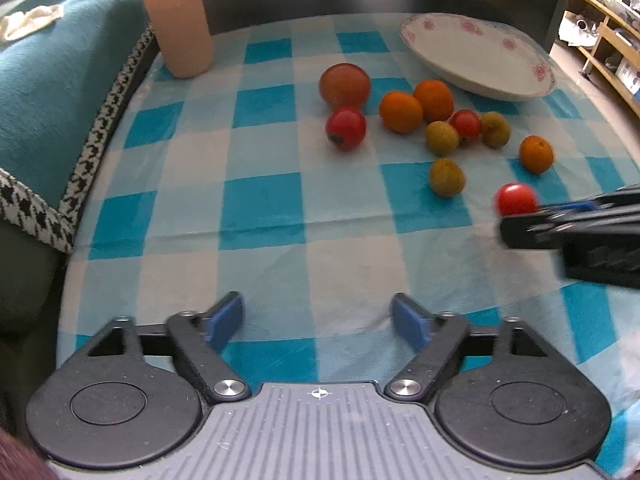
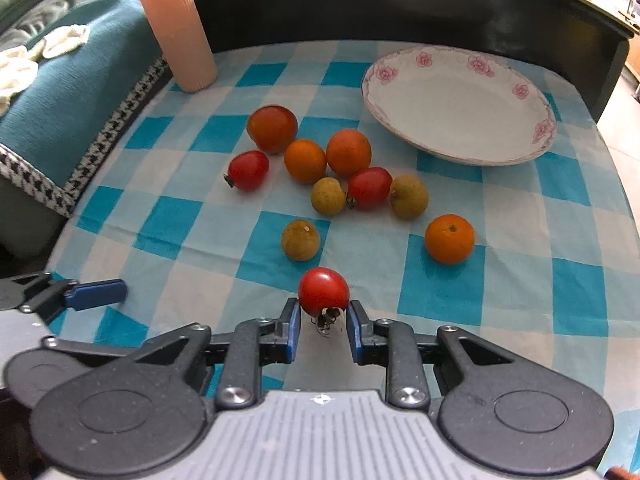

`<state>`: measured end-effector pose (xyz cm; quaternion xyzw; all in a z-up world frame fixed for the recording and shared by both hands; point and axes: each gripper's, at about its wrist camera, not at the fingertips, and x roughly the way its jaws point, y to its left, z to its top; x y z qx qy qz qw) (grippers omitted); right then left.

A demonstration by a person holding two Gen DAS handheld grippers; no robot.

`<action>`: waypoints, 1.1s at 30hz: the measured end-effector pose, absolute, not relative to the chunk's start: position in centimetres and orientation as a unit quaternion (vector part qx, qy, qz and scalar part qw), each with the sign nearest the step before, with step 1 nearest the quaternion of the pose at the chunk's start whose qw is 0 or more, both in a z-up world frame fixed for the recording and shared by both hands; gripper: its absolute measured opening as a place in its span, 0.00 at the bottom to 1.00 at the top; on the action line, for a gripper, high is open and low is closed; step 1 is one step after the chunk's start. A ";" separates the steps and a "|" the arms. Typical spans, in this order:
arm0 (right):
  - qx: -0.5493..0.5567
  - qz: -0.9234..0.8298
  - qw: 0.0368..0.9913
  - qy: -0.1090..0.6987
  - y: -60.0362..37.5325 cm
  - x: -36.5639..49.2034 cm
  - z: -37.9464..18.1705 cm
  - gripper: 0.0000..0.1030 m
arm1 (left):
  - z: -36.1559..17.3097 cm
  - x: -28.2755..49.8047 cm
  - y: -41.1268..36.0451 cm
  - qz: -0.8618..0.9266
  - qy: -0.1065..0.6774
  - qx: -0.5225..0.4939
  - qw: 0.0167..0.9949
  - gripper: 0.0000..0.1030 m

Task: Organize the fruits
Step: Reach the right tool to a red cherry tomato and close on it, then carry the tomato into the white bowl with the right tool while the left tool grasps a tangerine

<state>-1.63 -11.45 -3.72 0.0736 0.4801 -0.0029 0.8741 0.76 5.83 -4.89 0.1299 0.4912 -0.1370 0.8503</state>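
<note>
Both wrist cameras look steeply down, close over the checked cloth point(image 1: 280, 208), sharing fruit and plate point(image 2: 460, 104).

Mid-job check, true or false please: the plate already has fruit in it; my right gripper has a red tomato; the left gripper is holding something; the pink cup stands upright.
1. The plate already holds fruit. False: it is empty, and all the fruit lies on the cloth.
2. The right gripper is closed on a red tomato. True.
3. The left gripper holds something. False: it is open with nothing between its fingers.
4. The pink cup stands upright. True.
</note>
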 end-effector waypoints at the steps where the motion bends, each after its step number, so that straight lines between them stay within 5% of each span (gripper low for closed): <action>1: 0.076 -0.003 0.875 0.478 -11.6 -1.9 -3.5 0.37 | -5.1 0.8 6.1 -0.129 0.490 0.124 0.853 0.98; 5: 0.083 -0.003 0.875 0.477 -12.3 -3.1 -3.2 0.37 | -5.3 1.1 6.4 -0.112 0.496 0.107 0.855 1.00; 9: 0.094 -0.008 0.871 0.482 -13.3 -4.2 -3.3 0.37 | -4.5 1.2 4.5 -0.151 0.496 0.112 0.847 0.85; 20: 0.135 -0.017 0.871 0.472 -16.0 -5.4 -2.8 0.37 | -3.4 3.6 -1.5 -0.187 0.447 0.138 0.864 0.79; 33: 0.163 -0.051 0.866 0.471 -19.1 -6.0 -3.6 0.37 | -4.7 4.3 -2.9 -0.232 0.448 0.141 0.852 0.42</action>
